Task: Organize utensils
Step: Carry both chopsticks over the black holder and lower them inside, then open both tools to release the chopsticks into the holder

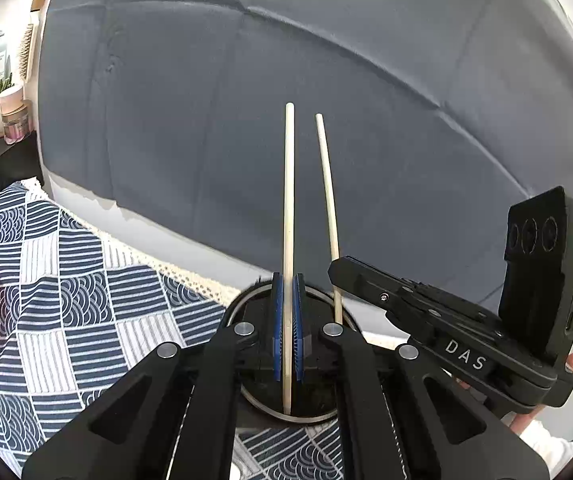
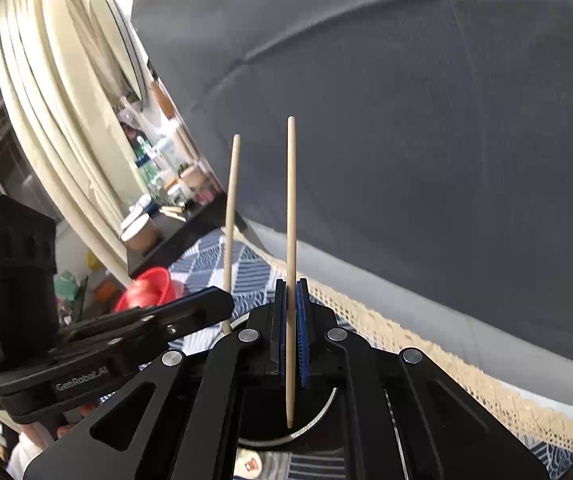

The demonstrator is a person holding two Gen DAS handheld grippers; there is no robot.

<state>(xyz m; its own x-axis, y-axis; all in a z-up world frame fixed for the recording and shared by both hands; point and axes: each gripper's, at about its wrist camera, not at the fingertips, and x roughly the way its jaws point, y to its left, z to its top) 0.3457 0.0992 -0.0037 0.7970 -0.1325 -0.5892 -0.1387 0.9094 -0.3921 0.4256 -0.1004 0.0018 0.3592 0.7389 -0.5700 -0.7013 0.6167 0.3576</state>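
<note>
My left gripper (image 1: 288, 280) is shut on a pale wooden chopstick (image 1: 288, 200) that stands upright between its blue pads (image 1: 278, 320). Under it sits a round black holder with a metal rim (image 1: 254, 404), and the chopstick's lower end shows over its dark mouth. Close on the right, the right gripper (image 1: 336, 268) holds a second chopstick (image 1: 326, 192), tilted slightly left. In the right wrist view, my right gripper (image 2: 291, 284) is shut on that chopstick (image 2: 292, 220) above the same holder rim (image 2: 318, 420). The left gripper (image 2: 226, 300) holds its chopstick (image 2: 231, 208) at the left.
A navy-and-white patterned tablecloth (image 1: 66, 300) with a lace edge (image 2: 426, 344) covers the table. A grey sofa (image 1: 326, 80) rises right behind it. A red bowl (image 2: 148, 288) lies at the left. A black side table with jars (image 1: 10, 120) stands further left.
</note>
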